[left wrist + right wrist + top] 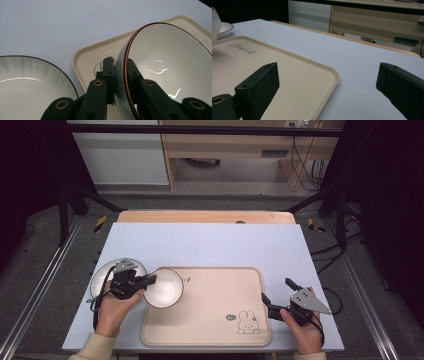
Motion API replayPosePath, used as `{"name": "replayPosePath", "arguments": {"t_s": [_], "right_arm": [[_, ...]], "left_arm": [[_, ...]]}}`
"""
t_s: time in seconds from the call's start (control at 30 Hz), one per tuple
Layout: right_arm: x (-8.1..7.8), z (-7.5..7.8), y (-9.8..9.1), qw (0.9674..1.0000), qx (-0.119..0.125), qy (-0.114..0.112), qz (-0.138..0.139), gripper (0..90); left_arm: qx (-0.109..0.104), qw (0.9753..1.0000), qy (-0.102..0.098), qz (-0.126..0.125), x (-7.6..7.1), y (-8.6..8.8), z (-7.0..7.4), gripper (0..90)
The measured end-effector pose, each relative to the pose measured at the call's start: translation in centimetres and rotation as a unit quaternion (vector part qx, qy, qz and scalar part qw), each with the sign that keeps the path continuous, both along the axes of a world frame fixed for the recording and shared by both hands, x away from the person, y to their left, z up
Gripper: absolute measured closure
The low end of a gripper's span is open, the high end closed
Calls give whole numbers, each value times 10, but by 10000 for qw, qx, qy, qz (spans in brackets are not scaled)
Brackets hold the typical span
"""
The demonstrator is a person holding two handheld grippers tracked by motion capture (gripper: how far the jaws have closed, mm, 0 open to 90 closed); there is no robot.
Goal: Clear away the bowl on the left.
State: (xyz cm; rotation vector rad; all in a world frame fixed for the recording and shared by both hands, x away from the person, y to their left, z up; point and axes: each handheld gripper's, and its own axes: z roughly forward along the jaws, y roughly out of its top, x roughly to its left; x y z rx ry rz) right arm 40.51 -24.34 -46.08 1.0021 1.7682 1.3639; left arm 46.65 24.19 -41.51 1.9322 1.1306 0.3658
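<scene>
From the high view, the left tool (145,282) has hold of a bowl (165,287) by its rim. The bowl is at the left end of the tray (215,320), and it looks tilted, so I think it is being carried or set down there. A plate (102,272) lies on the table (210,242) just left of the tray, partly under the left hand (112,312). The right tool (275,297) waits by the right edge of the tray, with its jaws wide apart and nothing in them.

In the left gripper view, the left tool (120,72) is clenched on the bowl (170,65). One jaw sits outside the wall and the other inside, so the rim is pinched tight between them. The bowl leans on its side above the corner of the tray (90,57). The plate (27,82) is low at the left, close by but not touching the bowl.

In the right gripper view, the right tool (324,82) is released, and only the tray (294,75) edge and the table (352,60) lie between the jaws. The bowl (214,25) and plate (224,28) peek in far off at the left.

Next, I think the bowl must come down flat on the tray before the left tool lets go. It needs a slow, level move, or the bowl could tip or slip.
</scene>
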Motion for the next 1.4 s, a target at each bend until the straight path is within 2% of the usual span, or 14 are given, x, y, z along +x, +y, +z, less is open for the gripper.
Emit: {"name": "replayPosePath", "arguments": {"t_s": [0.4, 0.7, 0.93, 1.1, 1.4], "right_arm": [[-1, 1, -3, 10000, 54, -29, -52, 49], [-1, 0, -3, 10000, 54, -23, -50, 50], [-1, 1, -3, 10000, 46, -44, -53, 50], [-2, 1, -4, 9999, 66, -42, -90, 49], [-2, 2, -5, 9999, 94, -49, -103, 49]], "left_arm": [[-81, 9999, 42, -144, -2, -12, 1, 816], [-17, 9995, 128, -274, 0, -22, -3, 816], [-84, 9988, 244, -419, 10, -34, -6, 817], [-61, 9986, 232, -471, 16, -41, -5, 816], [-44, 9971, 274, -708, 24, -68, -2, 816]]}}
